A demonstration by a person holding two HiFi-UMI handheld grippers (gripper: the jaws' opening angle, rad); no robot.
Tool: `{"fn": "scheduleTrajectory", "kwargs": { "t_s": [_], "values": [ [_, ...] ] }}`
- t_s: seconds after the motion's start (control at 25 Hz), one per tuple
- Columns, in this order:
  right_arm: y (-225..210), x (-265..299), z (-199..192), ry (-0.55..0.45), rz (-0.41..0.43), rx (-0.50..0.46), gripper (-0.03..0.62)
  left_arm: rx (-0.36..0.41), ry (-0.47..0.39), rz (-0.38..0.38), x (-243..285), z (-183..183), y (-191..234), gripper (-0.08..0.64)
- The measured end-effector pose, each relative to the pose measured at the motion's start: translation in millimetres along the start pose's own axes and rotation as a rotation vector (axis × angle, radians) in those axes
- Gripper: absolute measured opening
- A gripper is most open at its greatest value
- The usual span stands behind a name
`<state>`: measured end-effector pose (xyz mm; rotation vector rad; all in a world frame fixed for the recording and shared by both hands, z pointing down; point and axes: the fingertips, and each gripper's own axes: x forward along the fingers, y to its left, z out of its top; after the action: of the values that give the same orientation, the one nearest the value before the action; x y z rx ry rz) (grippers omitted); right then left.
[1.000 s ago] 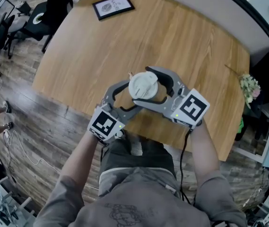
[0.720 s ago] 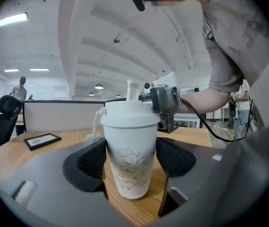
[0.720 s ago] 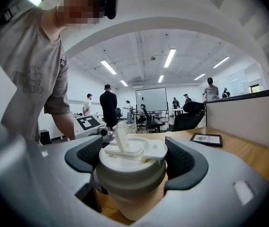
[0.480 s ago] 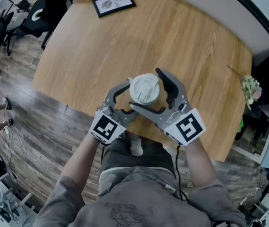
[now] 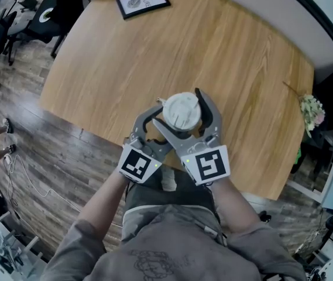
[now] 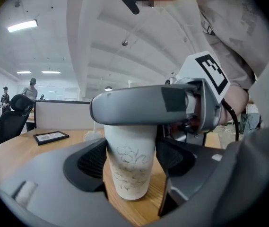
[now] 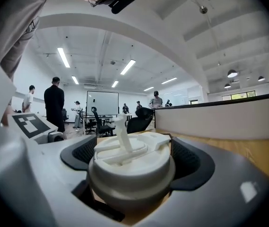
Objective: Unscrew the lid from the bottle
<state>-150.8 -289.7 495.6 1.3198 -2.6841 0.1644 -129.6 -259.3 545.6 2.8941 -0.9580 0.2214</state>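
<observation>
A large wooden table (image 5: 107,57) with a rounded edge is filling the head view.

The person is holding two grey grippers over the table's near edge. The left gripper (image 6: 132,156) is reaching in low, just above the tabletop. Its jaws are standing fairly wide and its ribbed pads are pressing on either side of a white bottle (image 6: 125,178), clamping its body. The right gripper (image 7: 133,157) is riding higher over the same spot. Its jaws are opening, nearly as wide as they go. The cap is sitting between its pads, but they are not gripping it.

The bottle is standing upright on the table, close to the near edge. It is tapering downwards and carrying a faint line drawing.

A black-framed picture (image 5: 141,2) is lying flat at the table's far edge, well apart from the bottle.

The white screw lid (image 5: 181,111) is sitting on the bottle, apparently not yet off.

The right gripper is probably letting go to take a fresh hold for another turn. To do this well:
- the left gripper should be clamping the body firmly, so the bottle is not spinning on the table;
- the right pads should be closing level on the lid's rim, clear of its raised spout.
</observation>
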Motion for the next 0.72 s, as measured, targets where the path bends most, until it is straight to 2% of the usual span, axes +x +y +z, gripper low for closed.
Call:
{"fn": "scheduleTrajectory", "kwargs": {
  "t_s": [0.12, 0.2, 0.28, 0.44, 0.52, 0.6, 0.72],
  "values": [
    [1.3, 0.3, 0.9, 0.003, 0.047, 0.000, 0.499, -0.004, -0.001, -0.010, 0.0, 1.2, 0.2, 0.322],
    [4.2, 0.7, 0.1, 0.023, 0.112, -0.007, 0.497, -0.006, -0.008, -0.026, 0.1, 2.6, 0.9, 0.322],
    [9.1, 0.0, -1.1, 0.038, 0.219, -0.015, 0.497, -0.007, -0.012, -0.056, 0.0, 2.8, 0.8, 0.322],
    [20.1, -10.5, -3.4, 0.066, 0.493, -0.068, 0.497, 0.020, 0.000, -0.157, -0.3, 3.0, -4.5, 0.322],
    [22.2, -11.9, -3.3, 0.076, 0.579, -0.105, 0.497, 0.032, 0.009, -0.183, 0.4, 3.9, -3.9, 0.324],
    [22.8, -11.3, -3.0, 0.079, 0.609, -0.136, 0.497, 0.032, 0.015, -0.187, 1.2, 3.9, -3.1, 0.324],
    [23.6, -12.0, -2.1, 0.072, 0.604, -0.155, 0.495, 0.035, 0.024, -0.179, 0.8, 2.4, -3.7, 0.324]
  ]
}}
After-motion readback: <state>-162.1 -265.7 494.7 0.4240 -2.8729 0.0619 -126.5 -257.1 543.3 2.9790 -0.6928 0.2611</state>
